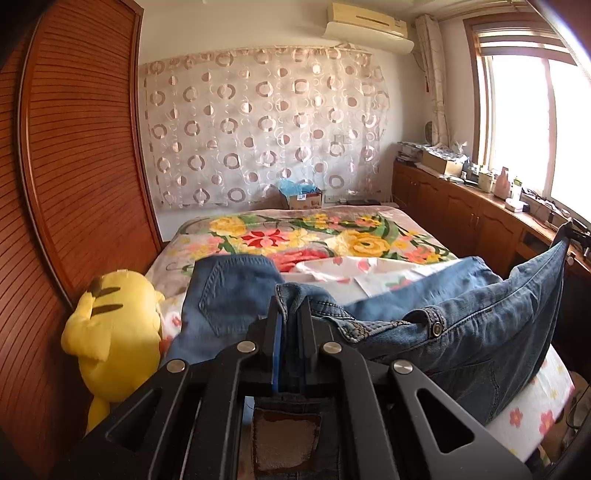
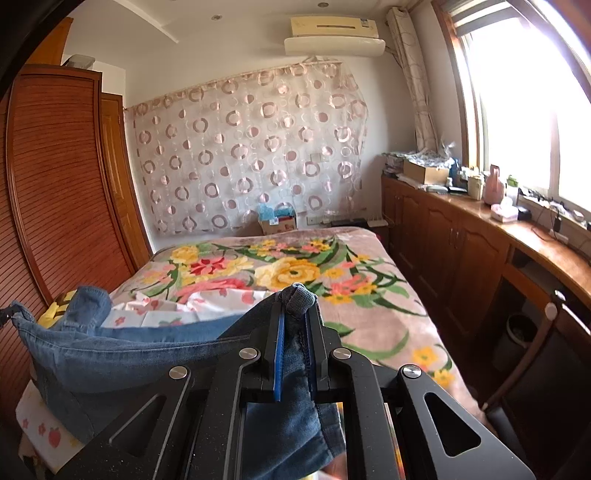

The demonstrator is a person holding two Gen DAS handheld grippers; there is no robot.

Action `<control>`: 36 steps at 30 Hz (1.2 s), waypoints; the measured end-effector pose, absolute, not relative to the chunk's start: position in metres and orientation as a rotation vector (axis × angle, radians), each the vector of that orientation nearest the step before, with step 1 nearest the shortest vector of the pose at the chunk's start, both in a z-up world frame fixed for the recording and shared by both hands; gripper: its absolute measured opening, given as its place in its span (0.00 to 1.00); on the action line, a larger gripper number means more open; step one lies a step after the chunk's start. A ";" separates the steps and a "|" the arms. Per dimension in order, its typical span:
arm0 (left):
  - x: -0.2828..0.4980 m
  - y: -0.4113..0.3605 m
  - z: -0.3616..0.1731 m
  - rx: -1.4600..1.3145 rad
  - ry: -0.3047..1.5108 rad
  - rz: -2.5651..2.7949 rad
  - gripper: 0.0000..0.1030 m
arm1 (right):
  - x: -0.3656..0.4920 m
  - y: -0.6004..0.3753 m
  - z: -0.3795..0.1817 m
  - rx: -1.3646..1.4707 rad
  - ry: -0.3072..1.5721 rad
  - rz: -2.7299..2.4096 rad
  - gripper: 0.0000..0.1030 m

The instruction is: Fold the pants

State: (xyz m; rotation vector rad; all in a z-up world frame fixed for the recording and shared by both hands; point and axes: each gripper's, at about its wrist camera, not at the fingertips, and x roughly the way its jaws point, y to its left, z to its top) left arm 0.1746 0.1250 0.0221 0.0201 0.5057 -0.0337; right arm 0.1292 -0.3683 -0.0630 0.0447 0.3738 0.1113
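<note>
1. The left gripper [image 1: 291, 314] has its jaws clamped on the waistband of the blue denim pants [image 1: 461, 332]; a bunch of stitched hem pokes up between the fingers, and a tan leather patch [image 1: 286, 439] on the band shows below the jaws.
2. The right gripper [image 2: 295, 314] is likewise clamped tight on a gathered knot of the same denim, which bulges out above its fingertips.
3. Between the two grippers the pants hang in a slack, sagging span, lifted off the near end of the bed [image 2: 369, 314]. A metal button [image 1: 438, 328] and a belt loop sit on the waistband near the left gripper.
4. Further on, part of the pants lies flat on the bed, a back pocket [image 1: 229, 295] facing up.
5. A yellow plush toy [image 1: 110, 332] sits at the left edge of the bed, beside the wooden slatted wardrobe [image 1: 74, 166].
6. Beyond the pants, a white flowered sheet [image 1: 351, 273] lies on the floral blanket [image 1: 295, 232].
7. At the far wall hangs a circle-patterned curtain [image 1: 258, 125], with an air conditioner [image 1: 369, 26] above.
</note>
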 end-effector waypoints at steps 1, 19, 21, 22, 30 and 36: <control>0.181 0.125 0.022 0.019 0.508 -0.033 0.07 | 0.136 -0.367 -0.063 0.039 0.374 0.109 0.09; 0.284 0.130 -0.029 0.024 0.674 0.004 0.08 | 0.250 -0.333 -0.109 -0.029 0.540 0.080 0.09; 0.288 0.131 -0.034 0.017 0.705 0.002 0.09 | 0.261 -0.330 -0.114 -0.032 0.580 0.074 0.10; 0.289 0.132 -0.035 0.021 0.715 0.006 0.14 | 0.265 -0.330 -0.114 -0.029 0.598 0.076 0.10; 0.276 0.137 -0.019 0.036 0.684 0.020 0.47 | 0.279 -0.329 -0.095 -0.021 0.646 0.059 0.29; 0.273 0.129 -0.020 0.037 0.695 -0.032 0.47 | 0.289 -0.331 -0.101 -0.006 0.657 0.066 0.43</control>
